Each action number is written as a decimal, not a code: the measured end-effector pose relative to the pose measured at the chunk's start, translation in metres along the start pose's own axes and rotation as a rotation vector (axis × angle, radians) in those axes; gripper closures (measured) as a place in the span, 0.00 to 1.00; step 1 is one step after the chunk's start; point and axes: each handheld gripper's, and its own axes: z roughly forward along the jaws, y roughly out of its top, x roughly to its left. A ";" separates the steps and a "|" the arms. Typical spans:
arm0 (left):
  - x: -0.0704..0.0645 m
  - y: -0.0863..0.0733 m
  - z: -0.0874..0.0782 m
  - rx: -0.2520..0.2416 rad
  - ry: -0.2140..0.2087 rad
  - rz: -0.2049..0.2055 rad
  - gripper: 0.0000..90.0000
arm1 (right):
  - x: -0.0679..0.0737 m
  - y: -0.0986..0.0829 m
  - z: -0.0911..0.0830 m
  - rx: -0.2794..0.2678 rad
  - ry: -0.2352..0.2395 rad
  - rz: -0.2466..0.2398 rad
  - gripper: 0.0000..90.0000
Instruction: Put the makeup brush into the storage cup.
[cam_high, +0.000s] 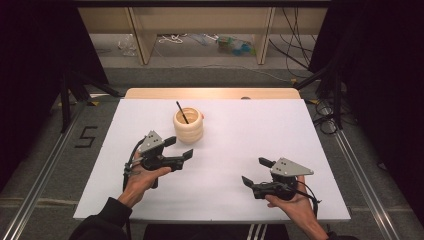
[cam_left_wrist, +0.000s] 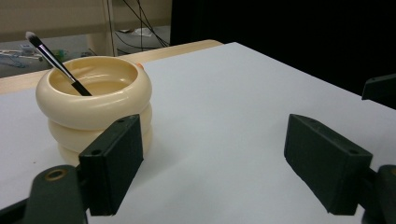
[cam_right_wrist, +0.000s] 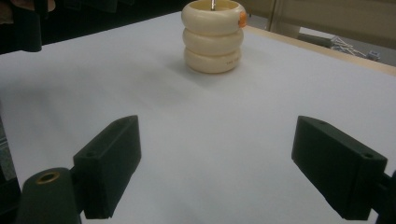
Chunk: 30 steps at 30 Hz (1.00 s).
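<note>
Cup (cam_high: 188, 126): cream, three stacked rings, upright on the white worktop (cam_high: 240, 150), centre-left and toward the far edge. Small orange spot on its rim in the right gripper view (cam_right_wrist: 242, 19). Brush (cam_high: 182, 112) stands inside, black handle leaning against the rim, pale tip up and tilted away from the person; the left gripper view shows the tip (cam_left_wrist: 31, 35) well above the rim.

Left tongs (cam_high: 180, 148): wide, holding nothing. Just beside the cup on its near side, not touching as far as I can tell. In the left gripper view the cup (cam_left_wrist: 95, 102) sits behind the left-hand jaw, off the gap's centre line. Left hand (cam_high: 142, 177) grips from below, dark sleeve at the bottom edge.

Right tongs (cam_high: 257, 171): wide, holding nothing. Near-right part of the worktop, well apart from the cup, pointing left. Right gripper view has the cup (cam_right_wrist: 213, 37) far ahead, roughly centred between the jaws, bare worktop in between. Right hand (cam_high: 294, 200) underneath.

Wooden edge strip (cam_high: 210, 93) along the worktop's far side.
</note>
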 end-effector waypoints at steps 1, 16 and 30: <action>0.000 0.000 0.000 -0.002 0.001 0.004 0.22 | 0.000 0.000 0.000 -0.001 -0.001 0.001 0.18; -0.012 -0.006 -0.007 -0.009 -0.022 0.044 0.22 | -0.001 0.001 -0.001 -0.008 0.001 0.009 0.18; -0.013 -0.013 -0.018 -0.012 -0.019 0.082 0.21 | -0.001 0.001 -0.002 0.003 0.006 0.010 0.18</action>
